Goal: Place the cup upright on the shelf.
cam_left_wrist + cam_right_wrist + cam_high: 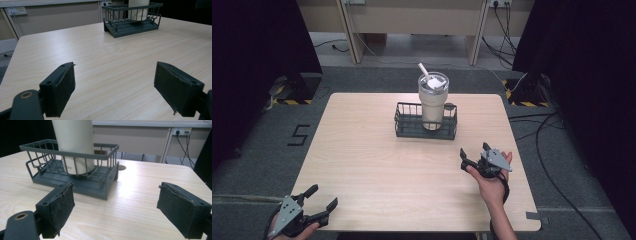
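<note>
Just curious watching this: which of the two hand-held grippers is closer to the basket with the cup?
The right gripper. It sits just in front of the basket, while the left gripper hangs back at the table's near left corner.

L: I see left gripper (318, 199) at near-left, held low in left hand (287, 227), jaws spread wide, nothing between | R: right gripper (473, 152) further in at right, right hand (492, 182) palm-up under it, jaws wide apart, empty
</note>
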Tool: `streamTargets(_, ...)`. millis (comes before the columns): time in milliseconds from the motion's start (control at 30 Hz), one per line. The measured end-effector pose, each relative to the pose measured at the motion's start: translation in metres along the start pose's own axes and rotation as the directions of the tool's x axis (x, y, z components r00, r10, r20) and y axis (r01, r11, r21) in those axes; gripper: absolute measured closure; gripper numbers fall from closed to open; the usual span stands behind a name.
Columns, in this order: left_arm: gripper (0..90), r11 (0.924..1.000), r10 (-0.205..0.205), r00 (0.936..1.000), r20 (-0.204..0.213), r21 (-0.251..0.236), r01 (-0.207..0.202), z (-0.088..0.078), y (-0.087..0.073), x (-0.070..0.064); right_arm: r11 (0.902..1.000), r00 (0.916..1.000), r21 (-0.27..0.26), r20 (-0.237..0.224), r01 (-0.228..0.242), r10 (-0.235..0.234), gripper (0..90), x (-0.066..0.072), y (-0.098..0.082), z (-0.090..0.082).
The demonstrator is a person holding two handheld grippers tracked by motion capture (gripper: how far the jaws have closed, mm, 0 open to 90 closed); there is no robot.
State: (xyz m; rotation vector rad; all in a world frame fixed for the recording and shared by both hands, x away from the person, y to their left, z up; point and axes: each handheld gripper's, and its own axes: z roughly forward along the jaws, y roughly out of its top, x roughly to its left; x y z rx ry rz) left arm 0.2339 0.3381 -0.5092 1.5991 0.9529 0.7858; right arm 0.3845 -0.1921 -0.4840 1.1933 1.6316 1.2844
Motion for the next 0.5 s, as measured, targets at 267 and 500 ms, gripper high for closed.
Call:
streamTargets(267,16.6,1.0000,0.002,1.0000,0.002,-0.003,-0.002,-0.0003,0.0003,-0.0003,0.9998,0.9999,0.013,-0.007,-0.013,0.013,14.7,0.0002,-0.0097,-0.0069)
streamTargets(500,16.7,1.0000,0.005,1.0000,0.001,-0.009,-0.005,-0.0015,0.0012,0.0004,0.9999,0.9999,0.004,-0.001,-0.014,0.014,15.1,-0.0018,-0.0098,-0.0105)
